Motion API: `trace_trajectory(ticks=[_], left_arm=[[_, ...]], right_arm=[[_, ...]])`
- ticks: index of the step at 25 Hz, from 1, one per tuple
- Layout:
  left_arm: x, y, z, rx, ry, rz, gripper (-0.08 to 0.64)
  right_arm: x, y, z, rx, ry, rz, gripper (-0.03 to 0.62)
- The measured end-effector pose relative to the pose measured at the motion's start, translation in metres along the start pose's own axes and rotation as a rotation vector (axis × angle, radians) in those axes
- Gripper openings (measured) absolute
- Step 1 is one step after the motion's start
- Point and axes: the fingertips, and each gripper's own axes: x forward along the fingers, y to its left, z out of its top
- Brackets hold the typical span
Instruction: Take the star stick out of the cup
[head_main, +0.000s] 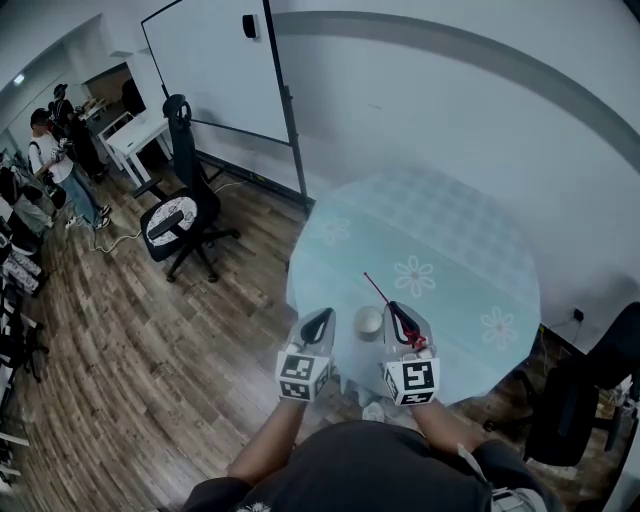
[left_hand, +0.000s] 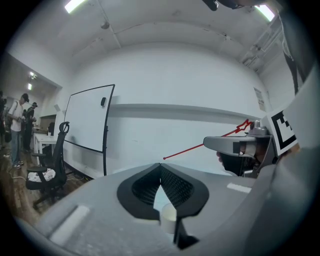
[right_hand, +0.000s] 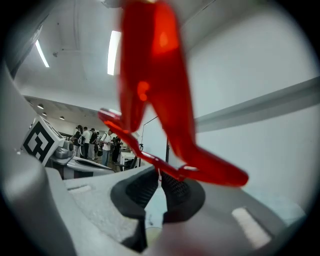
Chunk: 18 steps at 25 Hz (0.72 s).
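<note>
A thin red star stick (head_main: 384, 295) is clamped in my right gripper (head_main: 396, 308), which is shut on it; the shaft slants up to the far left and the star end lies back near the gripper body. In the right gripper view the red star (right_hand: 160, 95) looms large and blurred, and the shaft passes between the closed jaw tips. A small white cup (head_main: 369, 321) stands on the table between the two grippers. My left gripper (head_main: 322, 316) is shut with nothing in it, just left of the cup. The left gripper view shows the stick (left_hand: 200, 147) held aloft.
The round table (head_main: 450, 230) wears a pale teal cloth with flower prints; its near edge runs under both grippers. A black office chair (head_main: 178, 215) and a whiteboard (head_main: 215, 65) stand at the left, and another dark chair (head_main: 580, 400) at the right. People (head_main: 55, 150) stand far left.
</note>
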Motion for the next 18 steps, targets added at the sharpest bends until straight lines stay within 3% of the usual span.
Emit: trace_trajectory(ticks=[18], left_arm=[[0.0015,0.0043,-0.0006,0.005,0.006,0.02,0.005]], right_arm=[[0.0087,0.0001,0.0025,-0.003,-0.001,0.014,0.02]])
